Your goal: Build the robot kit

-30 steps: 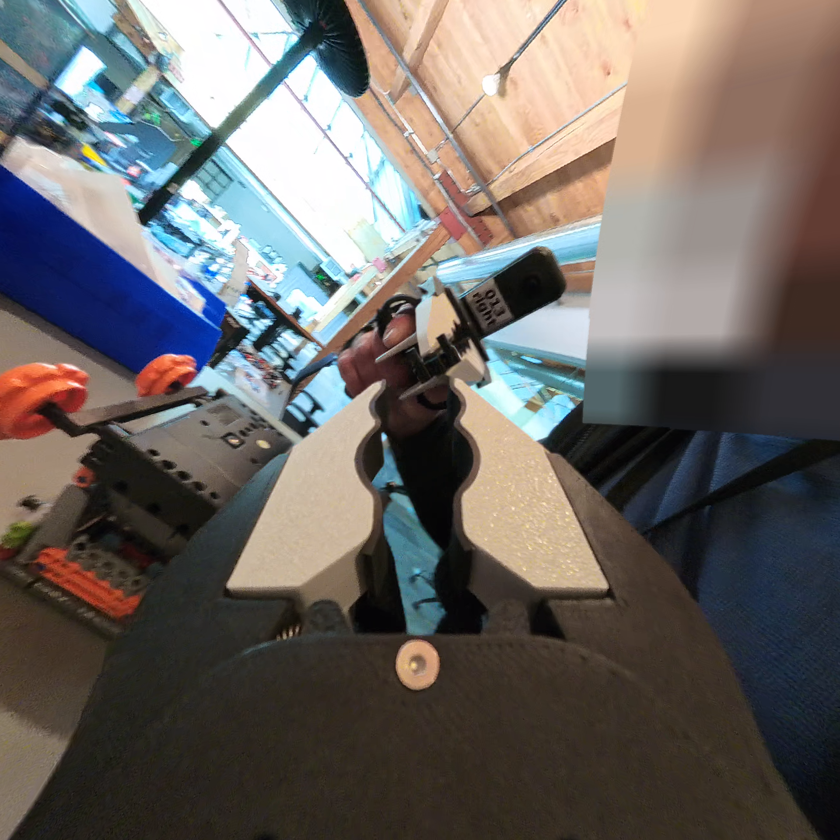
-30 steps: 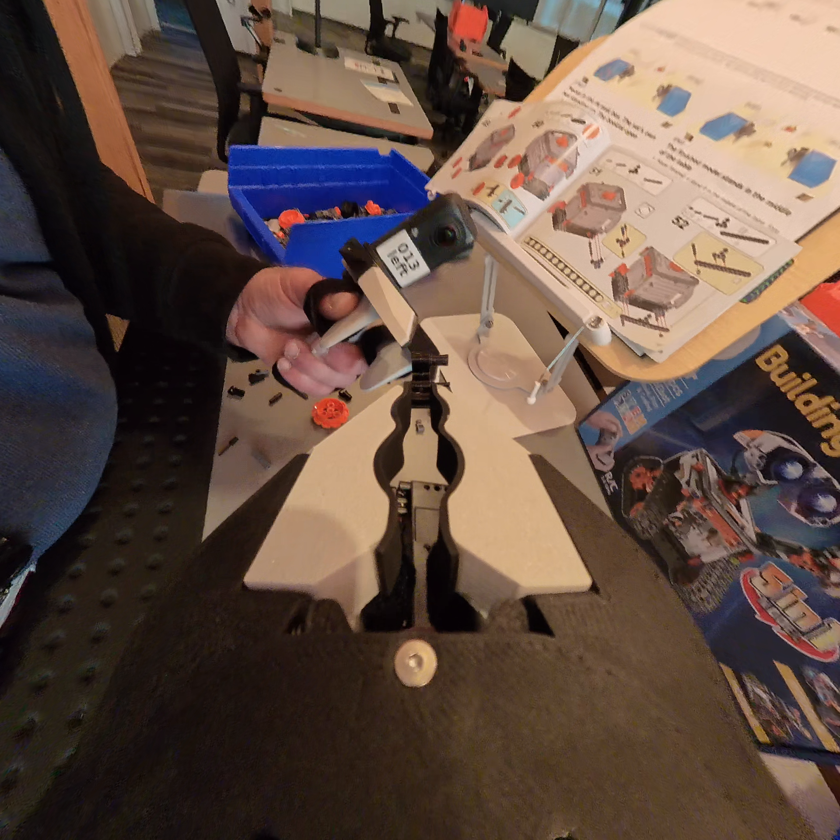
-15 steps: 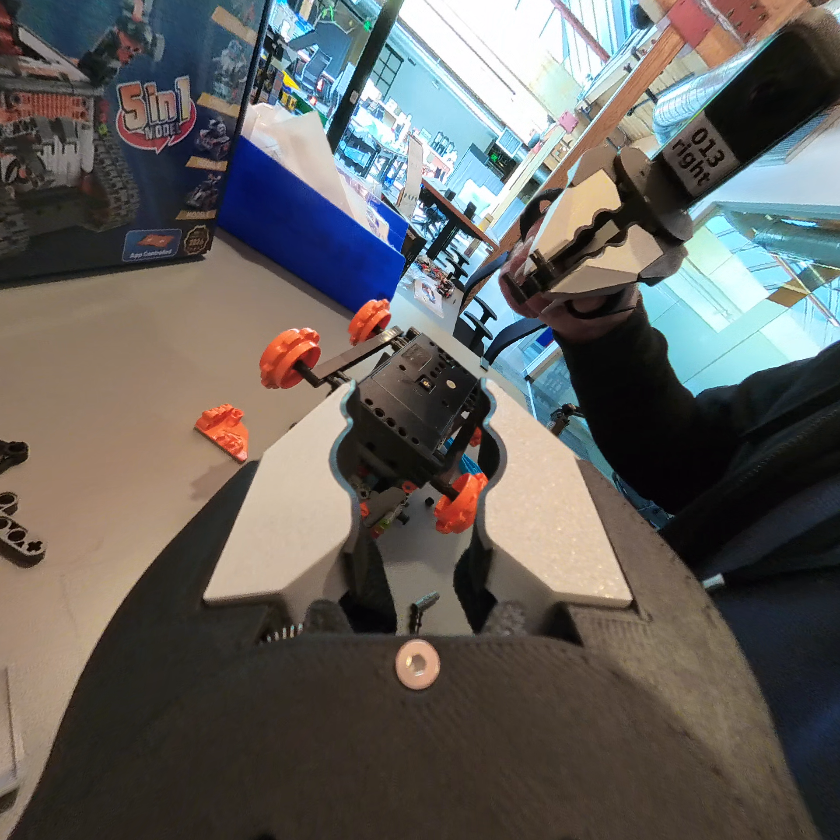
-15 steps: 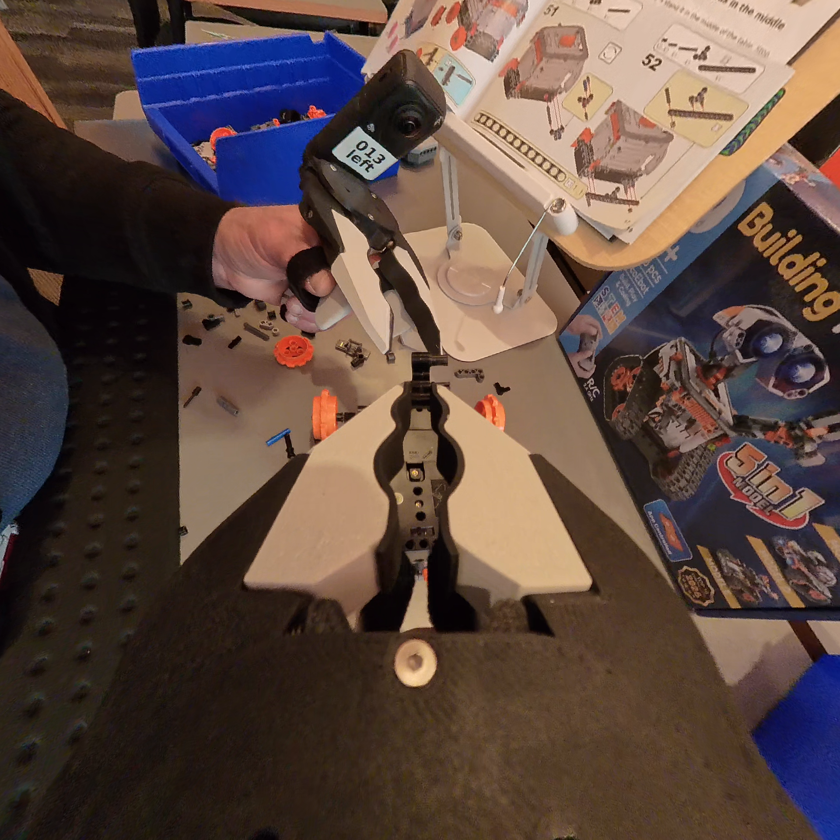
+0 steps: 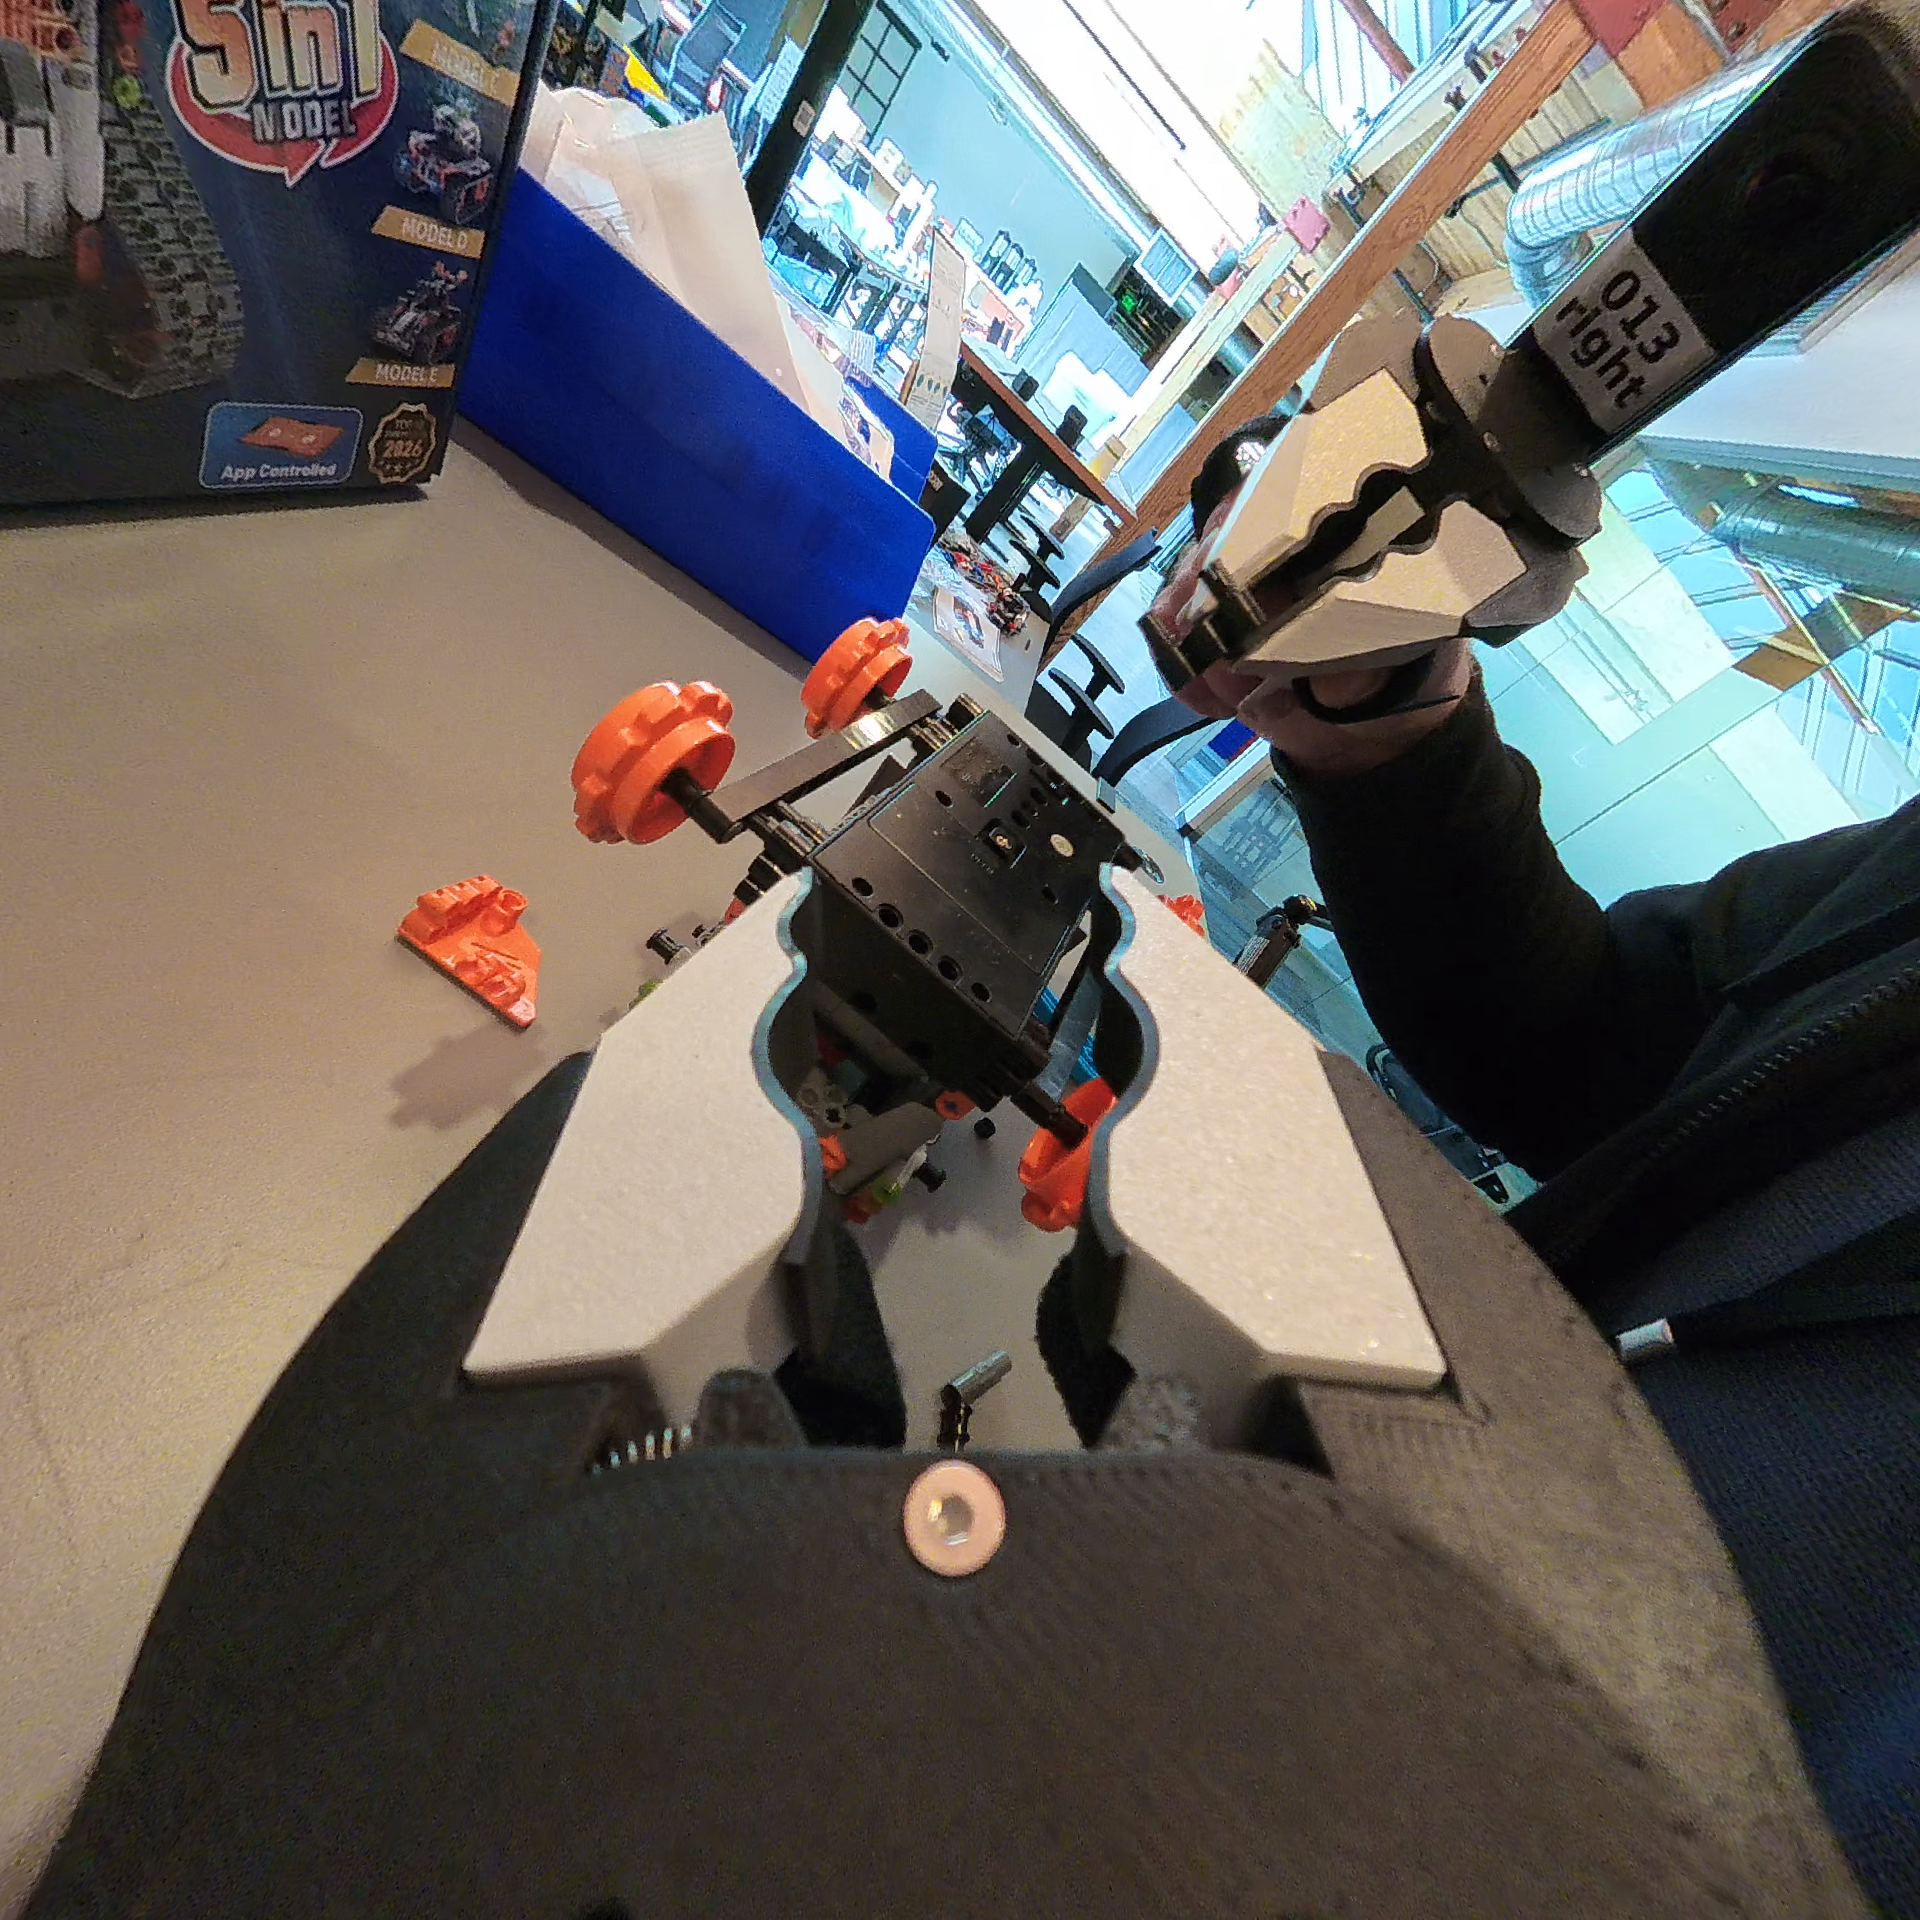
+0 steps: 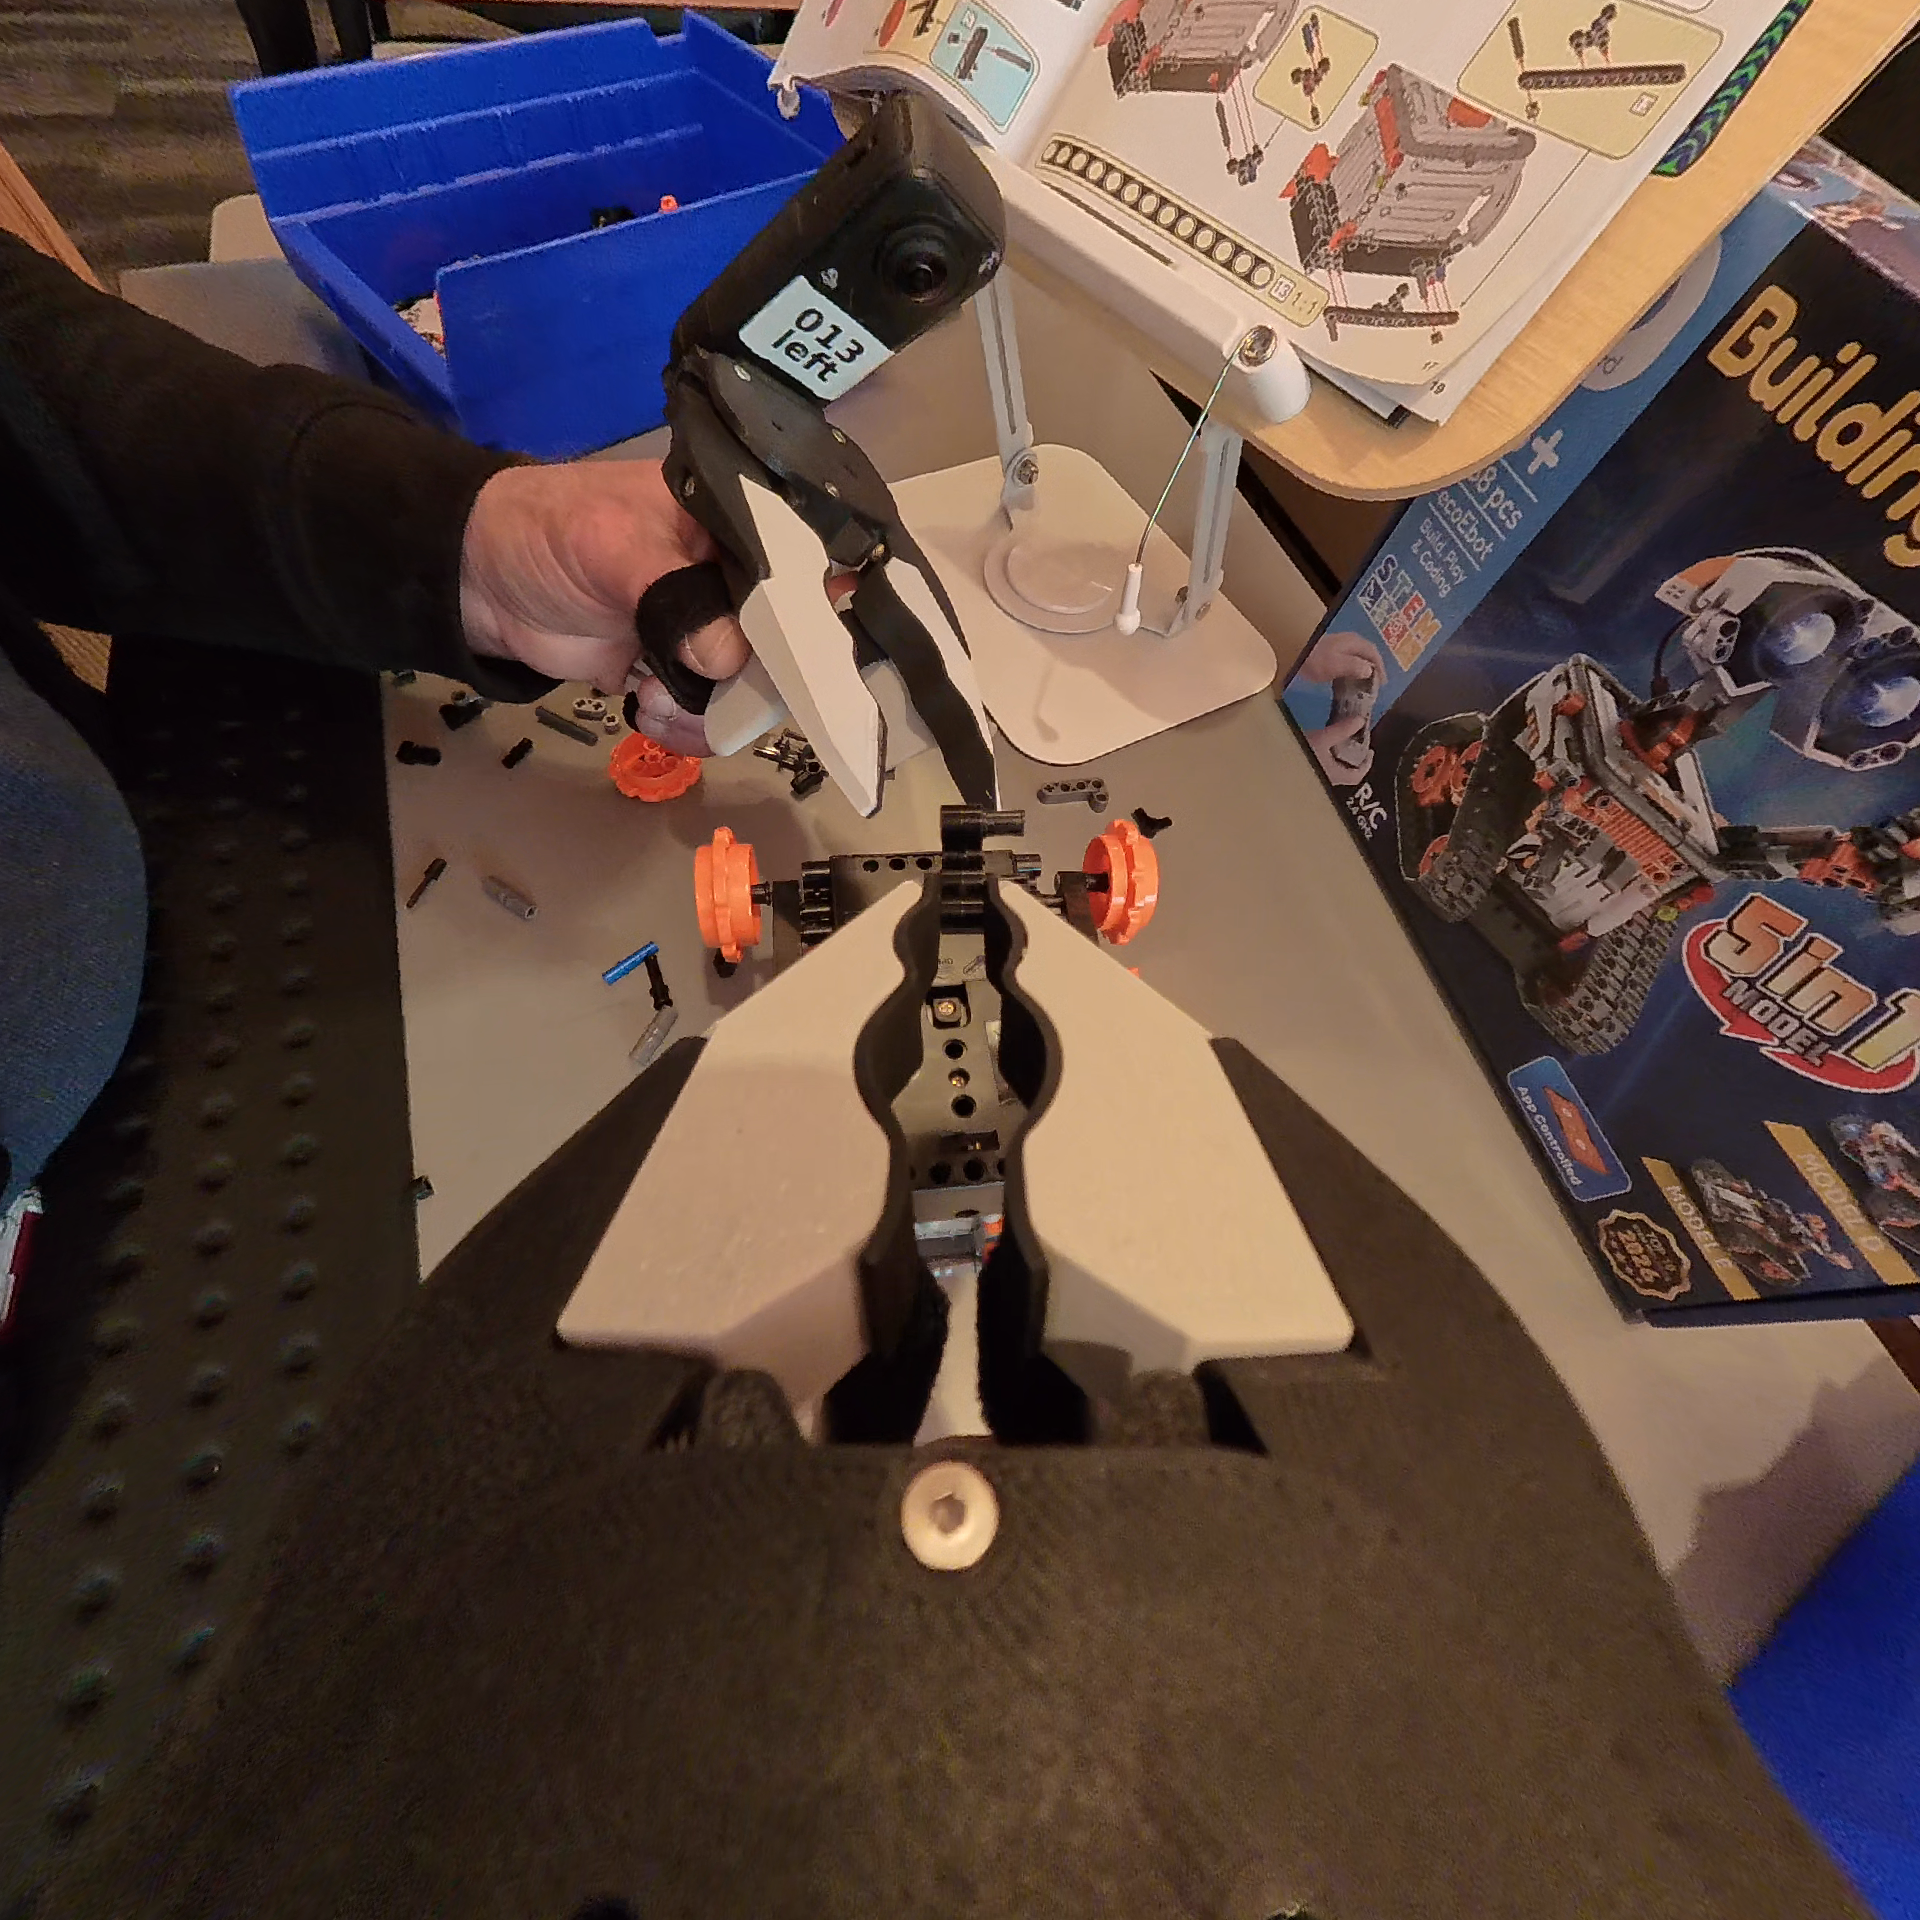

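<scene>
We hold our left tongs [image 5: 951,987] spread wide above the grey counter [image 5: 229,810], their two pale fingers [image 5: 665,1164] either side of a black toy chassis [image 5: 956,894] without visibly touching it. In the right wrist view the same tongs [image 6: 914,790] hang open just above the chassis [image 6: 894,883], gripped by our left hand [image 6: 582,571].

Our right tongs [image 6: 961,904] are pressed together on a small black connector piece [image 6: 971,831] that sticks out past the tips. From the left wrist view these tongs [image 5: 1195,634] sit raised, up and to the right of the chassis, with the dark piece pinched at their tip.

The chassis stands on the counter near its middle, with orange wheels [image 6: 727,904] on axles at both ends; in the left wrist view one orange wheel [image 5: 649,764] points toward us. A flat orange bracket [image 5: 473,940] lies apart on the counter to the left. Small loose pins and an orange gear [image 6: 655,769] are scattered near our left hand. Behind stand a blue parts bin [image 6: 540,218], an instruction booklet [image 6: 1299,135] on a white stand [image 6: 1101,603], and the printed kit box [image 6: 1662,831] at the right edge.
</scene>
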Tool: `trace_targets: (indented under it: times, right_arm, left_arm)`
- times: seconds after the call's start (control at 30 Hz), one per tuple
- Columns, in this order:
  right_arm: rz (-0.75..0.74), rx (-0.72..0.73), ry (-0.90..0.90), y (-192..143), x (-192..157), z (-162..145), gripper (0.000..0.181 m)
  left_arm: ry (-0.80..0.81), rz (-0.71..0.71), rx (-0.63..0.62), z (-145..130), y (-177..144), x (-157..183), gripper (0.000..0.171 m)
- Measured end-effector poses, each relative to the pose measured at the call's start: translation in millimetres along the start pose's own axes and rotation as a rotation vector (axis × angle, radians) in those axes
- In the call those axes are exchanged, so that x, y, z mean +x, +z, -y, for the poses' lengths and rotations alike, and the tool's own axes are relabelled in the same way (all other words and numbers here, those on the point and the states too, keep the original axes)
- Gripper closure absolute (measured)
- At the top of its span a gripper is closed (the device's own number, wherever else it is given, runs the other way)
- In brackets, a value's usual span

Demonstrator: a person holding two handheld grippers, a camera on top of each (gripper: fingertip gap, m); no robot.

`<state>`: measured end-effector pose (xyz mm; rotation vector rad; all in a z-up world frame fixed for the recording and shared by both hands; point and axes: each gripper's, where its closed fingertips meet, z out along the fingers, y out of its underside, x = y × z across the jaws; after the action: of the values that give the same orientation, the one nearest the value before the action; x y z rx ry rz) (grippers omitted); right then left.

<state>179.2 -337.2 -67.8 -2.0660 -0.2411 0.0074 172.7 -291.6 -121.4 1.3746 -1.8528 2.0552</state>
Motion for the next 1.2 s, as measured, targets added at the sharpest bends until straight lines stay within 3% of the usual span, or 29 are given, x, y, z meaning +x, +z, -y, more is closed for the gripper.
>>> trace_targets:
  times: [0.37, 0.5, 0.8, 1.0, 1.2]
  right_arm:
    - [-0.004, 0.016, 0.014, 1.9, 0.3, -1.2, 0.177]
    - [-0.057, 0.068, 0.003, 6.1, 13.8, 16.5, 0.177]
    - [-0.016, 0.097, -0.139, 81.6, 62.4, 90.6, 0.176]
    - [0.111, 0.028, -0.010, 130.9, 90.3, 99.2, 0.176]
    - [0.251, -0.044, 0.072, 153.3, 97.6, 95.3, 0.176]
  left_arm:
    - [0.001, 0.005, 0.000, -2.6, 1.1, -0.2, 0.122]
    - [0.042, 0.041, -0.006, -5.9, -2.8, -3.2, 0.121]
    - [0.079, 0.048, 0.024, -11.3, -1.8, -5.4, 0.120]
    - [0.115, 0.036, 0.039, -8.2, -3.1, -2.2, 0.120]
    - [0.116, 0.012, 0.034, -11.4, -2.1, 1.5, 0.120]
